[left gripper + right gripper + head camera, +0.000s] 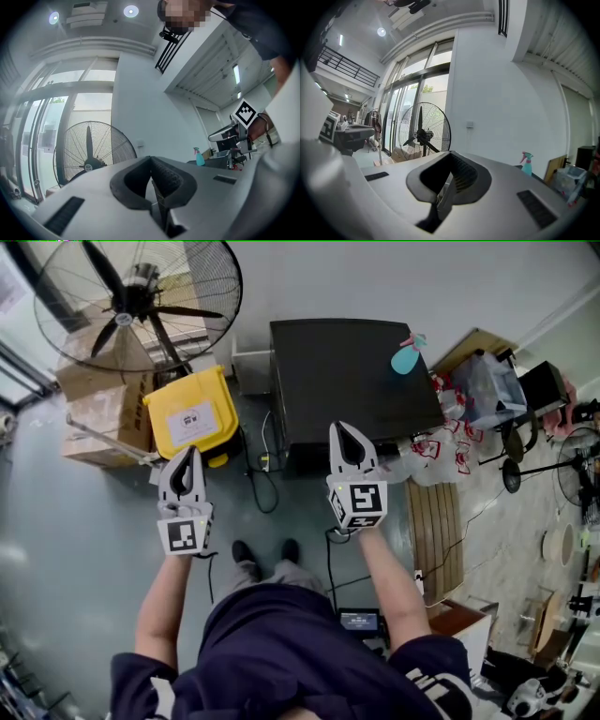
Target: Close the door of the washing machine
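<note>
Jaws together and empty, the right tool (343, 430) points at the washing machine (347, 371), the left tool (190, 456) alongside.

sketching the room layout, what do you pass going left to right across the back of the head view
fan → yellow bin → black machine → clear plastic box

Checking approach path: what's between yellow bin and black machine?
Head view: cables on the floor and a pale box farther back, between yellow bin and black machine.
</note>
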Tool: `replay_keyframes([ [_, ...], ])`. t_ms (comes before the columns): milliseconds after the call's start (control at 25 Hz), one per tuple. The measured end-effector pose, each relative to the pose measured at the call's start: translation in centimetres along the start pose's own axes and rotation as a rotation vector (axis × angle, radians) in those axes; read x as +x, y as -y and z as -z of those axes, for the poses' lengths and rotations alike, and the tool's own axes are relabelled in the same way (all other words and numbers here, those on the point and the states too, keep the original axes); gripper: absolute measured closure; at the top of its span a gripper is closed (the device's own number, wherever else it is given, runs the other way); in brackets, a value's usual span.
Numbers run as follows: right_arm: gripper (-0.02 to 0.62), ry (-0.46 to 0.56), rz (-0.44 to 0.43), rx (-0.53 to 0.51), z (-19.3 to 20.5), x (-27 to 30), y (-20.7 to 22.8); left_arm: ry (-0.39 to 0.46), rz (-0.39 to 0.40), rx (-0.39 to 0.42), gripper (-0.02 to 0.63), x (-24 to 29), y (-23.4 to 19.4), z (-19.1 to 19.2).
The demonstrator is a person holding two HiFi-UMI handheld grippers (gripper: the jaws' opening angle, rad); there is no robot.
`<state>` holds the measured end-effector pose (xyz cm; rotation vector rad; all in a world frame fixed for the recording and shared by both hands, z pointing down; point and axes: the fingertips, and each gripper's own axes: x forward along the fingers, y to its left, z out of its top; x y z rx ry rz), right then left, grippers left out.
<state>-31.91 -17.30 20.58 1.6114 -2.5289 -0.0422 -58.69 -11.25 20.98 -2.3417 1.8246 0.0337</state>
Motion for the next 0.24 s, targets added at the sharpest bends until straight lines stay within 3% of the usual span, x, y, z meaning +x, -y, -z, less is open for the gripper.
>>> replay_keyframes([
  [240,0.577,0.002,0.001,0.005,-0.26,-0.34,0.1,0.007,-0.006,0.006,0.583,-0.26,0.02,-0.39],
])
